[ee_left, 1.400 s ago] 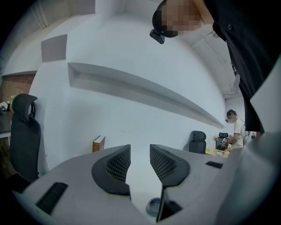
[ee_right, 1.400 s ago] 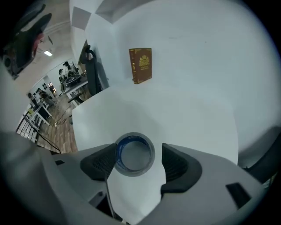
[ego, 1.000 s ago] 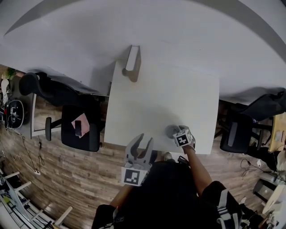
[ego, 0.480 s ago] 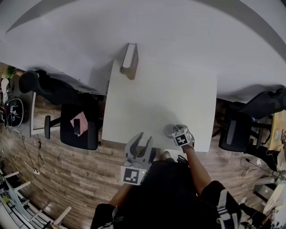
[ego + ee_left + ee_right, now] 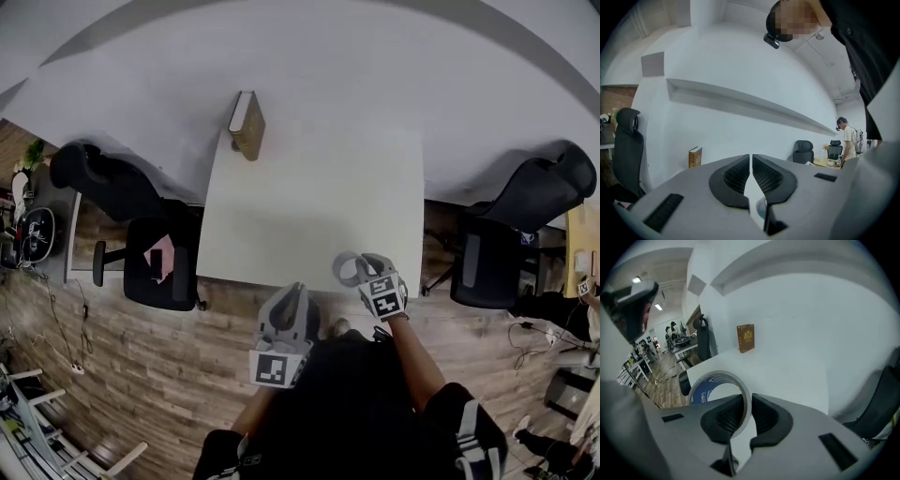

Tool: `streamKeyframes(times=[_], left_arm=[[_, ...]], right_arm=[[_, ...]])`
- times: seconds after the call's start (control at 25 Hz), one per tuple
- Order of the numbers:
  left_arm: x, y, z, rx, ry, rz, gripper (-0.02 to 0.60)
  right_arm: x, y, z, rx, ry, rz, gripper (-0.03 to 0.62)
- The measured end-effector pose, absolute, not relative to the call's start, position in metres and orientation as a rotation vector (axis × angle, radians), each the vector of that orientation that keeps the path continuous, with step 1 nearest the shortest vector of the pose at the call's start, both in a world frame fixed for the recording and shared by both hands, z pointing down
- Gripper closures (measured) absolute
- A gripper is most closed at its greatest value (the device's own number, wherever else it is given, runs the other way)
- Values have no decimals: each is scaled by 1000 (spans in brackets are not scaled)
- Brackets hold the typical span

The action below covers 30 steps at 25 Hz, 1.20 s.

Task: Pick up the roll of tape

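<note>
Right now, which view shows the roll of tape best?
The right gripper view: the roll of tape is close and large, its wall pinched by the right gripper. The head view shows only a small grey ring. The left gripper view shows nothing clear of it.

Grey roll of tape (image 5: 700, 391) with blue core, white table (image 5: 309, 206), brown book (image 5: 247, 125).

Black short-sleeved top (image 5: 347, 403), white stripes (image 5: 465, 427) on dark garment (image 5: 450, 412) below.

White table (image 5: 309, 206) on wood floor (image 5: 141, 375), black chairs (image 5: 183, 277) beside.
</note>
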<state>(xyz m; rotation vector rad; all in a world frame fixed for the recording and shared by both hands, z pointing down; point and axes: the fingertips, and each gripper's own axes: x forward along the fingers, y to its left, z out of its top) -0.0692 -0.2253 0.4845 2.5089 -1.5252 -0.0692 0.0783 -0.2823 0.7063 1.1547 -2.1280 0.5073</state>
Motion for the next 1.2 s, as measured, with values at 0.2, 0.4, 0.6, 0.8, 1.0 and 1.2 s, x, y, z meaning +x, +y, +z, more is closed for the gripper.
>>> streamKeyframes(times=[0.2, 0.4, 0.6, 0.8, 1.0, 1.2], left_arm=[[-37, -166, 479, 2528, -1600, -20, 558], [-22, -130, 464, 2535, -1658, -3, 557], [-17, -116, 451, 2571, -1656, -1, 558], [-25, -112, 447, 2576, -1654, -23, 557], [-33, -116, 451, 2570, -1627, -47, 557], [-37, -118, 443, 2580, -1597, -85, 557]], right_arm=[[103, -237, 637, 1204, -2292, 396, 534], [123, -196, 576, 1279, -2421, 326, 534], [130, -161, 515, 1375, -2546, 249, 534], [125, -132, 470, 1459, -2636, 176, 533], [110, -124, 458, 1479, -2676, 154, 534], [102, -129, 459, 1495, -2652, 154, 534]])
